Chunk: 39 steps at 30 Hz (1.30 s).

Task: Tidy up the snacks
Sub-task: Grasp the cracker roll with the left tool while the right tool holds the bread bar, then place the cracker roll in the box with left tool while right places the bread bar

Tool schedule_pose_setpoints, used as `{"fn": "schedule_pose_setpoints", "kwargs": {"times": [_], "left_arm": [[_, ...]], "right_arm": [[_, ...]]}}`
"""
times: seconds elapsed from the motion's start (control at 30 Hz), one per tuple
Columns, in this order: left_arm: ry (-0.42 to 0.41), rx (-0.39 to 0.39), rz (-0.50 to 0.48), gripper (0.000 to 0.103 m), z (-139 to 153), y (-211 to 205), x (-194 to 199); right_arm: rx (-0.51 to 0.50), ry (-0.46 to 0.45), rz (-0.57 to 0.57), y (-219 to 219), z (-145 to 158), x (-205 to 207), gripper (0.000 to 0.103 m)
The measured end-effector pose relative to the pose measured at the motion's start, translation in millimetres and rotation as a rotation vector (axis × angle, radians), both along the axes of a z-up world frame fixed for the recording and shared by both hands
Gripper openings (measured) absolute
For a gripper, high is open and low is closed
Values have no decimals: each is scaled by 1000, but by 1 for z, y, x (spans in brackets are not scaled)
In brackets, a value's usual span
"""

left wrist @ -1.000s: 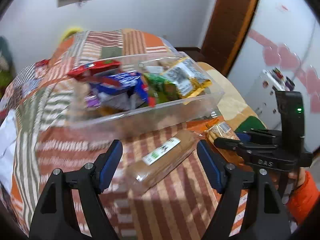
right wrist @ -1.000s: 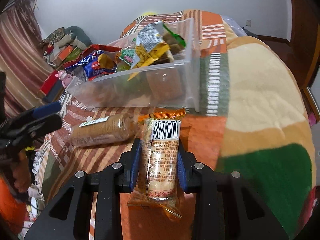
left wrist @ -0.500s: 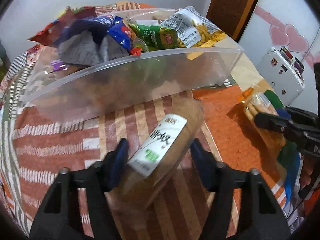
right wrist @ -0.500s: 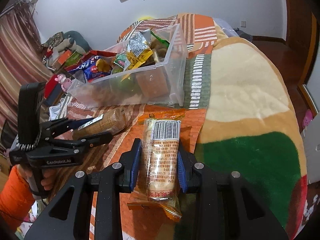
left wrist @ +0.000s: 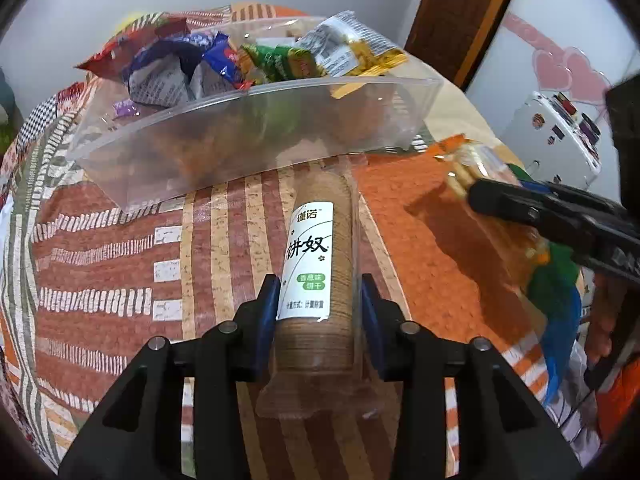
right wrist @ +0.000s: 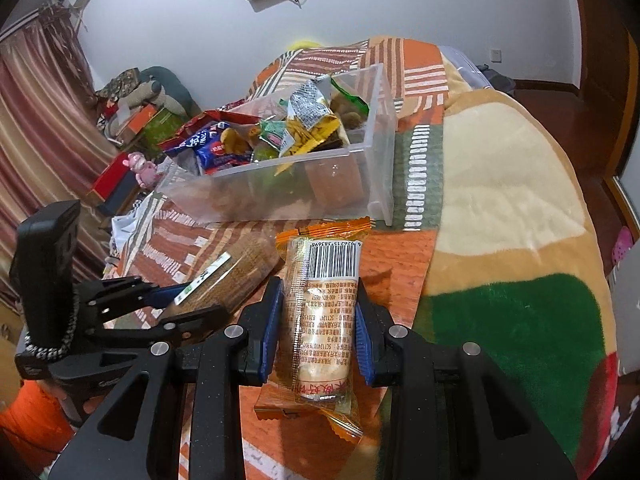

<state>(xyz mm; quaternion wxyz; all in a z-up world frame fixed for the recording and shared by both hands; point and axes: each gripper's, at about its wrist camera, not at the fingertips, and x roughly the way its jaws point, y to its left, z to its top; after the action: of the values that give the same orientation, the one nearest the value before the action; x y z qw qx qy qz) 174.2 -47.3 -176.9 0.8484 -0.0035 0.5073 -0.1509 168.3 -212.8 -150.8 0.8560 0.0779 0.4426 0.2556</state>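
My left gripper (left wrist: pixel 319 304) is shut on a brown biscuit roll (left wrist: pixel 316 264) with a white label, held over the striped blanket. My right gripper (right wrist: pixel 317 320) is shut on an orange cracker pack (right wrist: pixel 324 312) with a barcode, held just above the blanket. A clear plastic bin (left wrist: pixel 256 136) full of snack bags stands beyond both; in the right wrist view the bin (right wrist: pixel 372 176) is ahead, slightly left. The right gripper with its pack (left wrist: pixel 476 168) shows at the right of the left wrist view; the left gripper (right wrist: pixel 176 304) with the roll (right wrist: pixel 236 272) shows at the left of the right one.
The patchwork blanket (right wrist: pixel 500 200) covers a bed that drops off to the right toward a wooden floor (right wrist: pixel 560 100). Boxes and soft toys (right wrist: pixel 136 120) are piled at the far left by a curtain. A white appliance (left wrist: pixel 556 136) stands at the right.
My left gripper went from open to closed on the biscuit roll and turned it lengthwise. My right gripper kept its cracker pack and rose a little.
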Motion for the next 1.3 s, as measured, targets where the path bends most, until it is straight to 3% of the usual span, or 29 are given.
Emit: {"fn": "schedule_pose_setpoints", "kwargs": {"times": [0.17, 0.43, 0.83, 1.1, 1.3], "left_arm": [[3, -38, 37, 40, -10, 0, 17], [-57, 1, 17, 37, -5, -15, 15], [-219, -81, 69, 37, 63, 17, -14], [-313, -107, 118, 37, 101, 27, 14], [-340, -130, 148, 37, 108, 29, 41]], "right_arm": [[2, -5, 4, 3, 2, -3, 30], [-4, -35, 4, 7, 9, -3, 29], [8, -136, -8, 9, 39, 10, 29], [43, -205, -19, 21, 61, 30, 29], [41, -244, -25, 33, 71, 53, 29]]}}
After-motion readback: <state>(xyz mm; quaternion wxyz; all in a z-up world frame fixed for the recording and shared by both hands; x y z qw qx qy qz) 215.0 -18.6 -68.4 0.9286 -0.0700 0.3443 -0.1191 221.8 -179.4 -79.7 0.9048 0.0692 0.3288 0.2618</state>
